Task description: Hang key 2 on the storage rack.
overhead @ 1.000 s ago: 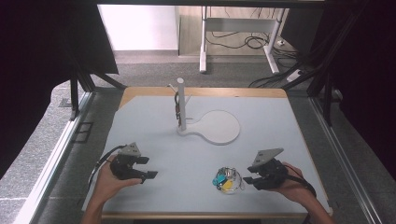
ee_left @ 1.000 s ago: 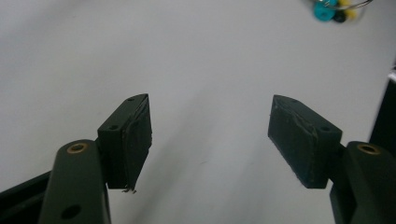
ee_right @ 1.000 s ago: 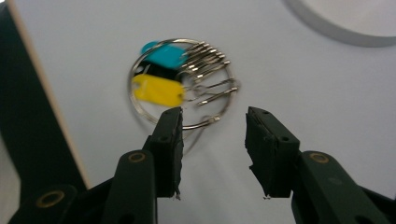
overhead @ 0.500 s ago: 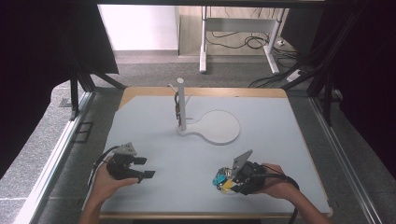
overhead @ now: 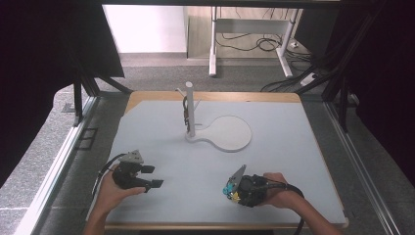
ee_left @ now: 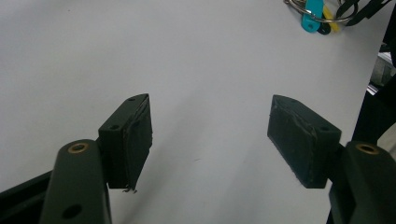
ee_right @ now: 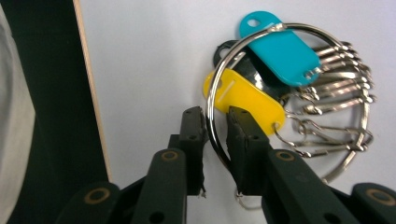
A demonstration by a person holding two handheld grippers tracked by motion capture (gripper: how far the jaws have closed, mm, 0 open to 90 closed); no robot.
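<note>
The key ring (ee_right: 285, 100) is a big shiny metal loop. A blue tag (ee_right: 280, 46), a yellow tag (ee_right: 247, 100) and a black tag hang on it, and so do a bunch of small silver clips (ee_right: 334, 79). It lies flat on the white table (overhead: 293, 147), right at the tip of my right gripper (ee_right: 215, 123).

My right gripper view shows the loop's wire running down between my two black jaws. They have just been closing and stand close together, with only a thin gap on each side of the wire. I cannot tell if the pads are pressing on it yet. The yellow tag sits just past my right-hand pad (ee_right: 245, 140). The table's wooden edge runs along the left of this view.

From the high view the ring (overhead: 229, 188) is only a small bright spot at the tip of my right gripper (overhead: 235, 188), and the wire is too small to see. That view also shows a white stand (overhead: 215, 132) with a post, far ahead of both grippers.

My left gripper view shows my left gripper (ee_left: 210, 135) spread wide with nothing between the jaws, only bare table. The ring (ee_left: 317, 11) peeks in at the top right, far off.

My right hand (overhead: 274, 188) lies low near the table's front edge and points the gripper left. My left hand (overhead: 115, 188) holds the left gripper (overhead: 151, 177) pointing right, well apart from the ring.
</note>
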